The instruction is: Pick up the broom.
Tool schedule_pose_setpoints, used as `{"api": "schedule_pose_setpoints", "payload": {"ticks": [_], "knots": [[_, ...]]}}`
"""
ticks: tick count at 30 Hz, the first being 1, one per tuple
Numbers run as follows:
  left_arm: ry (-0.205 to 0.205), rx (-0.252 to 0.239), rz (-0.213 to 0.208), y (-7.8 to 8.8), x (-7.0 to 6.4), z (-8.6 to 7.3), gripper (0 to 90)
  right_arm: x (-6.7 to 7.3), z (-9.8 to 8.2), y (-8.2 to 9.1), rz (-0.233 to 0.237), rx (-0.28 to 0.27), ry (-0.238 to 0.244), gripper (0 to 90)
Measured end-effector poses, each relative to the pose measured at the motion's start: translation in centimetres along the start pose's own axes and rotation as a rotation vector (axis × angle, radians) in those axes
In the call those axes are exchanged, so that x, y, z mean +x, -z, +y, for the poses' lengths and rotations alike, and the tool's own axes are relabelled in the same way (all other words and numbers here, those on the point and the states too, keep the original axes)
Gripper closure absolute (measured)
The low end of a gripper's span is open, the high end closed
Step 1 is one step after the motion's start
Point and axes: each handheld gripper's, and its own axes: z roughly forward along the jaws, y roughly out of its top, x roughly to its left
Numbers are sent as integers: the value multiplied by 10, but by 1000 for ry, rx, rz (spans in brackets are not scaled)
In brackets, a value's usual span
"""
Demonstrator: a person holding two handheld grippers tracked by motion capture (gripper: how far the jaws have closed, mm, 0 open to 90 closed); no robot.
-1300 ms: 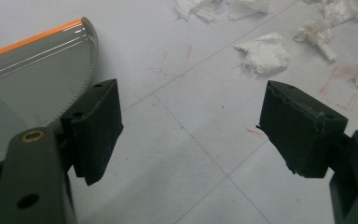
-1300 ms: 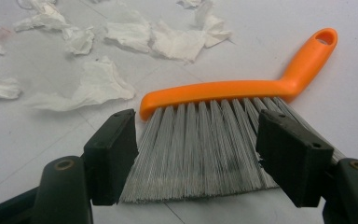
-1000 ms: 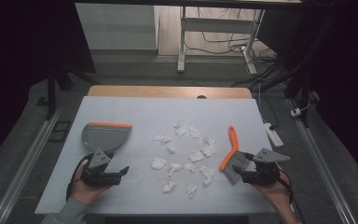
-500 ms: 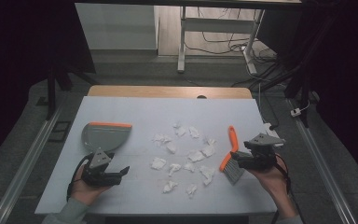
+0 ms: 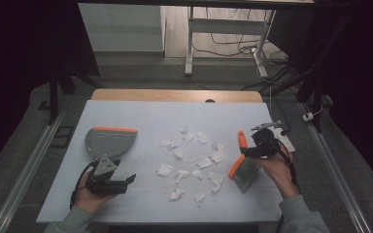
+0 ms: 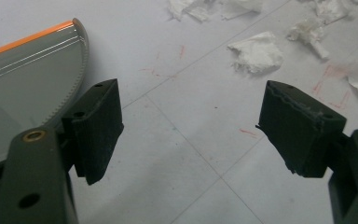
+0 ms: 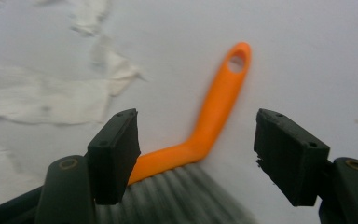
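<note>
A hand brush with an orange handle and grey bristles lies on the white table at the right. My right gripper hovers over the handle, open, its jaws on either side of the bend. A grey dustpan with an orange edge lies at the left. My left gripper stands open just below it, over bare table, with nothing between its jaws. Several crumpled white paper scraps are scattered between them; one scrap lies ahead of the left gripper.
The table's far edge is a wooden strip. A small white block sits near the right edge beside my right hand. Beyond the table stand a metal frame and floor cables.
My right gripper has moved up the table, from beside the brush's bristles to over the orange handle. The left gripper has stayed put.
</note>
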Motion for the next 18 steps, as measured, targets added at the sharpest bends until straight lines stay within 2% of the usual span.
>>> {"api": "schedule_pose_setpoints", "payload": {"ticks": [1, 2, 4, 5, 7, 8, 9, 10, 13, 15, 18], "knots": [[2, -1, -3, 0, 0, 0, 224, -2, 3, -3, -8, 20, -4, 314], [2, -3, -6, 0, -1, 0, 224, -6, 9, -10, 3, 56, -34, 314], [2, -2, -8, 0, -1, 0, 224, -9, 13, -17, 7, 97, -63, 313], [1, -1, -8, 0, -1, 0, 224, -9, 13, -17, 7, 97, -63, 313], [2, 0, -10, 0, -1, -1, 224, -11, 17, -27, -6, 152, -97, 314], [4, -2, -11, 0, -1, -1, 224, -11, 17, -27, -6, 152, -97, 314], [2, -2, -11, 0, 0, -1, 224, -11, 17, -33, 4, 188, -125, 317], [2, -2, -11, 0, 0, -1, 224, -11, 17, -33, 4, 188, -125, 317], [-1, -7, -18, 1, -1, -1, 223, -10, 17, -40, -21, 238, -132, 333], [-5, -6, -20, 0, -2, 0, 221, -9, 18, -46, -26, 264, -155, 355], [-8, -3, -23, -1, -2, 0, 221, -9, 19, -49, -41, 280, -161, 382]]}}
